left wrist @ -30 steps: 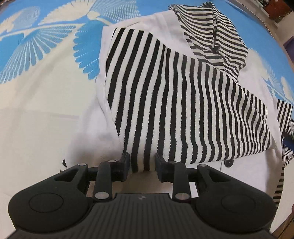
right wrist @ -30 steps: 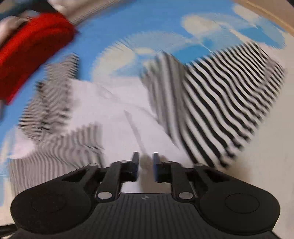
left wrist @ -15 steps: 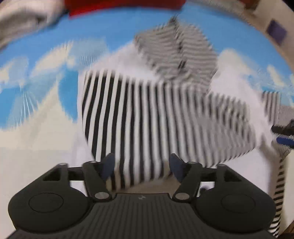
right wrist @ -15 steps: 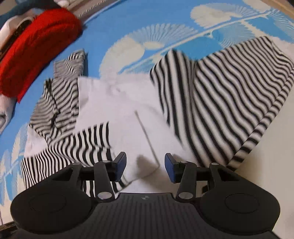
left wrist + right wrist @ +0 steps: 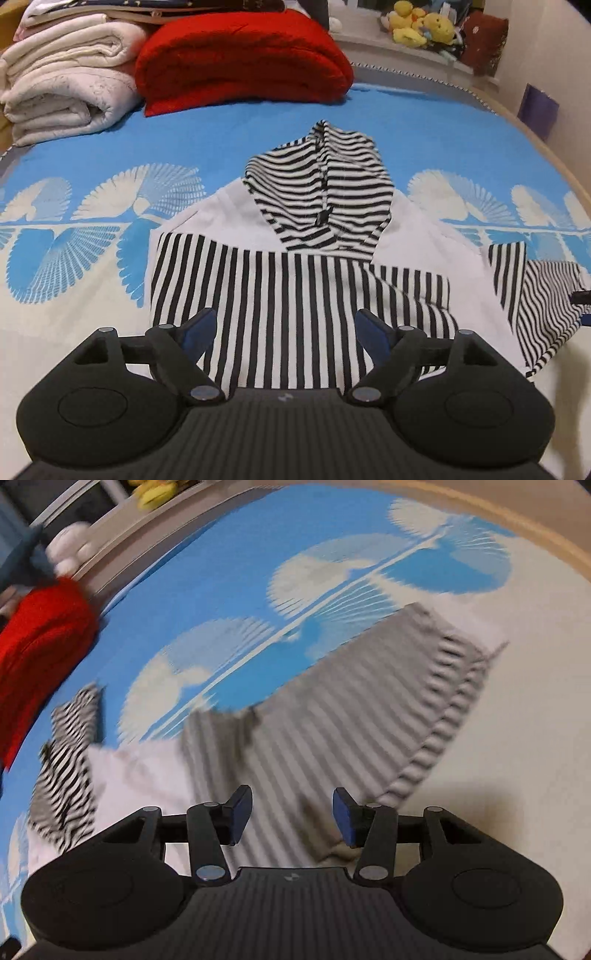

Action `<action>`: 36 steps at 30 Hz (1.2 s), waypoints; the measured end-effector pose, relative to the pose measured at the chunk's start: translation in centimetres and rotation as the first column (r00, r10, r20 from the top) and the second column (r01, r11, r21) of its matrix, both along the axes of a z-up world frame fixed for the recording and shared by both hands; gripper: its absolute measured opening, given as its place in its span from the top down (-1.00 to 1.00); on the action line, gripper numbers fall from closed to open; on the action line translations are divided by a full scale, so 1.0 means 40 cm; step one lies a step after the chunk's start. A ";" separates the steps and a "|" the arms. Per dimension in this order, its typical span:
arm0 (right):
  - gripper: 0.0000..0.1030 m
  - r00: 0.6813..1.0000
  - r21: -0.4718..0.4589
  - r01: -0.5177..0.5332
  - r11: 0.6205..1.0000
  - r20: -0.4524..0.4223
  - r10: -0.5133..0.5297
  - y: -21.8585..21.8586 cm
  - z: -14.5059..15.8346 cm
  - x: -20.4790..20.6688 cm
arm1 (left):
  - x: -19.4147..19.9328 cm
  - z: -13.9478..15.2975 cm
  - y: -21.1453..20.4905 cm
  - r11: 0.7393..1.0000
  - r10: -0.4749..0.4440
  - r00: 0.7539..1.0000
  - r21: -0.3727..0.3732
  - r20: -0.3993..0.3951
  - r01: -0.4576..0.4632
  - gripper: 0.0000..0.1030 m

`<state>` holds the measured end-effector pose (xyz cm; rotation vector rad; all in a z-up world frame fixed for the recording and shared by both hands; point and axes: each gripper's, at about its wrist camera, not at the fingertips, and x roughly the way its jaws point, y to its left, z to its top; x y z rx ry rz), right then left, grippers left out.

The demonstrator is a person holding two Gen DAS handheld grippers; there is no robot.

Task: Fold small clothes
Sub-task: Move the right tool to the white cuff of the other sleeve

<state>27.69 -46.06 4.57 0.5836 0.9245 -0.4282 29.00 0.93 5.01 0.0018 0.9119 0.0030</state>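
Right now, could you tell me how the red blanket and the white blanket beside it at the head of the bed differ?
The red blanket is one thick fold of bright, fuzzy cloth; the white blanket is pale, faintly speckled and stacked in several rolled layers. The red one lies behind the striped hoodie; the white one sits at the left edge, with more bedding on top. Both are folded and rest on the blue bedspread.

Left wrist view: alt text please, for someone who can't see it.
A small striped hoodie lies on a blue and white bedspread, one sleeve folded across its body and the hood flat above. The open left hand-held gripper hangs over its near edge, holding nothing. A red blanket and white blankets sit behind.
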 end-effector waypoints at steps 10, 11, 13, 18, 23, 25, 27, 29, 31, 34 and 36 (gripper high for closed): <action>0.02 0.969 0.054 0.248 0.967 -0.030 -0.247 -0.181 -0.042 -0.051 | 0.028 -0.018 0.017 0.998 0.053 0.997 -0.028 -0.053 -0.055 -0.67; 0.02 0.964 0.068 0.264 0.962 -0.041 -0.262 -0.191 -0.051 -0.051 | 0.029 -0.018 0.016 0.998 0.054 0.997 -0.028 -0.054 -0.056 -0.67; 0.01 0.957 0.099 0.289 0.952 -0.059 -0.284 -0.207 -0.069 -0.052 | 0.030 -0.019 0.016 0.998 0.056 0.997 -0.032 -0.058 -0.057 -0.67; 0.01 0.935 0.141 0.353 0.925 -0.100 -0.341 -0.243 -0.105 -0.058 | 0.035 -0.019 0.016 0.998 0.051 0.997 -0.035 -0.060 -0.053 -0.67; 0.01 0.917 0.144 0.395 0.907 -0.116 -0.381 -0.272 -0.134 -0.056 | 0.037 -0.019 0.017 0.998 0.057 0.997 -0.035 -0.060 -0.059 -0.67; 0.01 0.915 0.146 0.402 0.904 -0.104 -0.390 -0.281 -0.139 -0.057 | 0.038 -0.019 0.017 0.998 0.055 0.997 -0.034 -0.059 -0.057 -0.67; 0.01 0.916 0.143 0.401 0.905 -0.086 -0.392 -0.286 -0.137 -0.055 | 0.038 -0.019 0.015 0.998 0.053 0.997 -0.033 -0.058 -0.055 -0.67; 0.01 0.915 0.143 0.403 0.904 -0.073 -0.397 -0.290 -0.138 -0.054 | 0.039 -0.020 0.015 0.998 0.053 0.997 -0.034 -0.058 -0.055 -0.67; 0.01 0.911 0.144 0.412 0.900 -0.060 -0.408 -0.295 -0.140 -0.054 | 0.039 -0.019 0.015 0.998 0.053 0.997 -0.032 -0.057 -0.055 -0.67; 0.03 0.905 0.125 0.425 0.896 -0.041 -0.424 -0.300 -0.139 -0.053 | 0.040 -0.019 0.013 0.998 0.053 0.997 -0.030 -0.058 -0.055 -0.67; 0.05 0.905 0.119 0.425 0.897 -0.028 -0.425 -0.301 -0.140 -0.053 | 0.041 -0.018 0.013 0.998 0.053 0.997 -0.031 -0.057 -0.055 -0.67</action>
